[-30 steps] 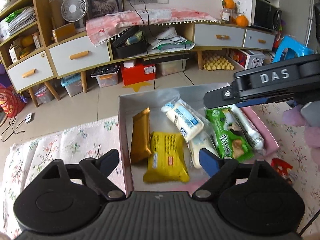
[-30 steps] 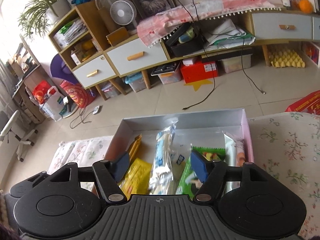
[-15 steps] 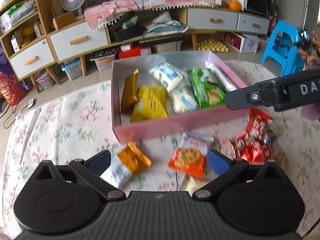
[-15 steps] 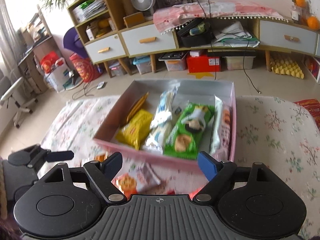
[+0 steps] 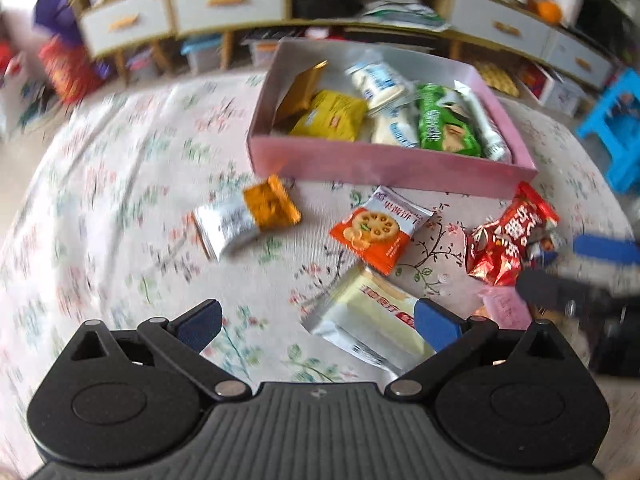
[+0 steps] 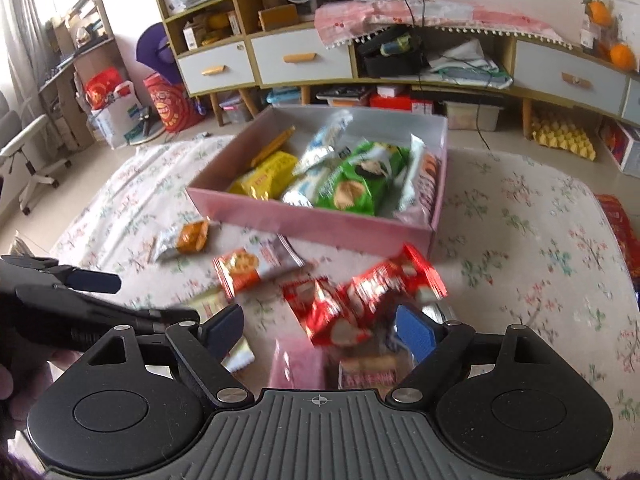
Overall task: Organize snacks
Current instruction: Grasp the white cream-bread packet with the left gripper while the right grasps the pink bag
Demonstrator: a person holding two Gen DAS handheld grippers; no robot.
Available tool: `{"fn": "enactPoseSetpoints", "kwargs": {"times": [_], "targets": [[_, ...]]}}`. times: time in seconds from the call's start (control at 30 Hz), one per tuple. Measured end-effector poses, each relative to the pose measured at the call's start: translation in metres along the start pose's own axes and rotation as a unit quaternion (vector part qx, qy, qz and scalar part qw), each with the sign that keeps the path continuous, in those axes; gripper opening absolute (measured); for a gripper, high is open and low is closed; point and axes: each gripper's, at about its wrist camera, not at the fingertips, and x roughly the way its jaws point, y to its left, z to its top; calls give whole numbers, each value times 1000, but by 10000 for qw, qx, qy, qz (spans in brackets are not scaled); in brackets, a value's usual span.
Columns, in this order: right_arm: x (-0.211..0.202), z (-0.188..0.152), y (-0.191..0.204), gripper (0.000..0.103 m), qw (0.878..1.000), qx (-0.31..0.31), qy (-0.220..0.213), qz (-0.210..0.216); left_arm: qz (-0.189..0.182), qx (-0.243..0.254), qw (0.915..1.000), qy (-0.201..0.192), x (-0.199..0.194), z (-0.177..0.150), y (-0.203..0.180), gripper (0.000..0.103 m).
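Note:
A pink box (image 5: 380,168) (image 6: 320,224) on the flowered cloth holds yellow, white and green snack packs. In front of it lie loose packs: a silver-orange one (image 5: 244,220), an orange biscuit pack (image 5: 380,232) (image 6: 256,268), a cream pack (image 5: 372,328) and red packs (image 5: 508,240) (image 6: 360,300). My left gripper (image 5: 318,320) is open above the cloth, its right finger over the cream pack. My right gripper (image 6: 320,330) hangs open over the red packs, touching none. One blue finger (image 5: 604,249) of the right gripper shows at the left view's right edge.
A small pink pack (image 6: 296,364) and a brown one (image 6: 372,372) lie under my right gripper. Low cabinets with drawers (image 6: 300,60), storage bins and a blue stool (image 5: 616,120) stand on the floor beyond the cloth.
Both grippers have drawn back from over the box to above the loose packs in front of it. Both pairs of jaws stand wider than a second ago.

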Motion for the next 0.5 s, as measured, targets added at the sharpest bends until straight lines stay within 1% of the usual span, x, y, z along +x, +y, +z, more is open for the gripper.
{"fn": "enactPoseSetpoints", "kwargs": {"times": [0.1, 0.23, 0.3, 0.5], "targets": [[0, -6, -2, 86, 9999, 111, 102, 62, 65, -395, 9991, 134, 5, -3, 0, 101], [1, -15, 5, 86, 9994, -265, 201, 7, 182, -878, 9959, 134, 11, 3, -2, 101], [3, -19, 8, 86, 9987, -428, 287, 19, 254, -918, 9954, 111, 16, 5, -9, 101], [13, -28, 16, 86, 9958, -708, 576, -32, 561, -732, 9955, 236, 37, 4, -25, 100]]}}
